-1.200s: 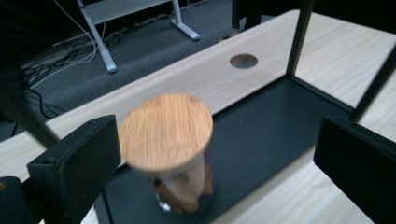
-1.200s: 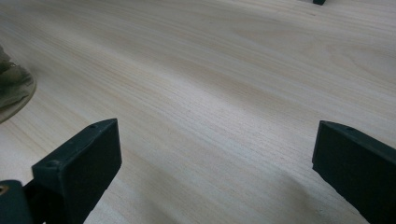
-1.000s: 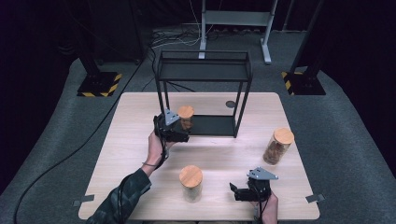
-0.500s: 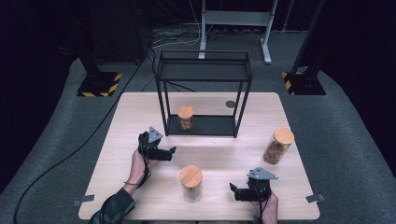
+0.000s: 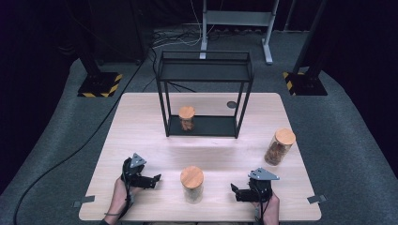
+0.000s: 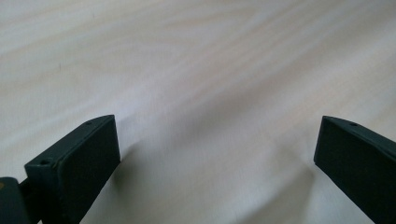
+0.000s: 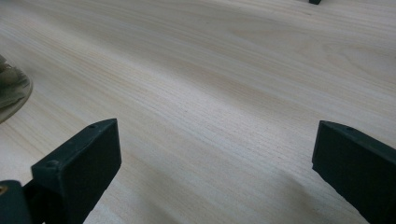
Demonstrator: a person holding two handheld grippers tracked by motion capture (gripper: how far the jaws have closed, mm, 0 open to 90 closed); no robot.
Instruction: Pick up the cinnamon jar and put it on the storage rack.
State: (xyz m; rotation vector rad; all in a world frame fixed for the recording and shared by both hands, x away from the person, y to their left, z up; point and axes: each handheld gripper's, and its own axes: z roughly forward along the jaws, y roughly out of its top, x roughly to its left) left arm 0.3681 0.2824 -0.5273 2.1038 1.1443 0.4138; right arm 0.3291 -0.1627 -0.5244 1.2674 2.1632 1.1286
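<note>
Three glass jars with cork lids hold brown contents. One jar [image 5: 186,118] stands on the bottom shelf of a black wire rack [image 5: 205,70]. A second jar [image 5: 192,183] stands at the table's front middle, and its base shows as a jar edge [image 7: 11,91] in the right gripper view. The third jar [image 5: 279,146] is at the right. My left gripper [image 5: 155,179] rests left of the front jar, open, with only tabletop between its jaws [image 6: 217,154]. My right gripper [image 5: 233,190] lies right of that jar, open over bare wood [image 7: 215,158].
The light wooden table [image 5: 141,122] carries a small dark disc [image 5: 231,104] beside the rack's right leg. Tape tabs mark the front corners. Grey carpet, cables and black stands with yellow-striped bases surround the table.
My left gripper has drawn back from the rack to the table's front left, leaving the jar on the rack's bottom shelf. The right gripper has stayed put.
</note>
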